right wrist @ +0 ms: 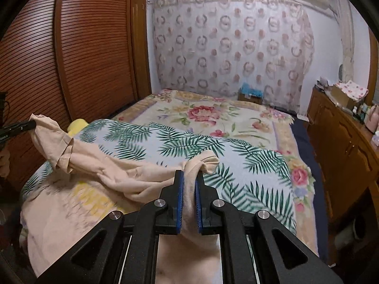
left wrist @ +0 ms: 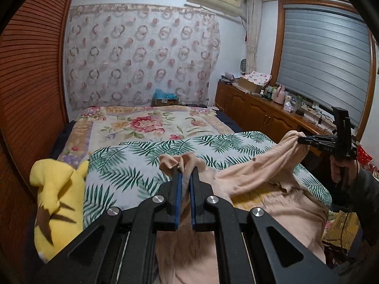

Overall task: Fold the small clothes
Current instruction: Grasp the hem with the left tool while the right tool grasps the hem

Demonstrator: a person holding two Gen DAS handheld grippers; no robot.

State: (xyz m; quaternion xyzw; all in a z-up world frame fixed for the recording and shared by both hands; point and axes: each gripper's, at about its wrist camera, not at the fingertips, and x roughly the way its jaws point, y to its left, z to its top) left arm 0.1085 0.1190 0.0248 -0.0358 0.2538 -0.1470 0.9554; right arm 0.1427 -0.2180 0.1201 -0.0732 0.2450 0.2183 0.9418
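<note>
A peach garment (left wrist: 248,172) with a yellow print lies partly lifted over a palm-leaf cloth (left wrist: 132,165) on the bed. In the left wrist view, my left gripper (left wrist: 186,171) is shut on a bunched edge of the garment. Off to the right, my right gripper (left wrist: 299,140) pinches another corner and holds it up, with a hand on its handle. In the right wrist view, the right gripper (right wrist: 189,174) is shut on a fold of the garment (right wrist: 99,165). The left gripper (right wrist: 33,124) shows at the far left, gripping the raised corner. The cloth sags between the two.
A yellow plush toy (left wrist: 56,194) lies at the bed's left edge beside a slatted wooden wardrobe (left wrist: 30,82). A floral blanket (left wrist: 142,123) covers the far half of the bed. A cluttered wooden cabinet (left wrist: 260,111) runs along the right wall. A cardboard box (left wrist: 165,99) stands beyond the bed.
</note>
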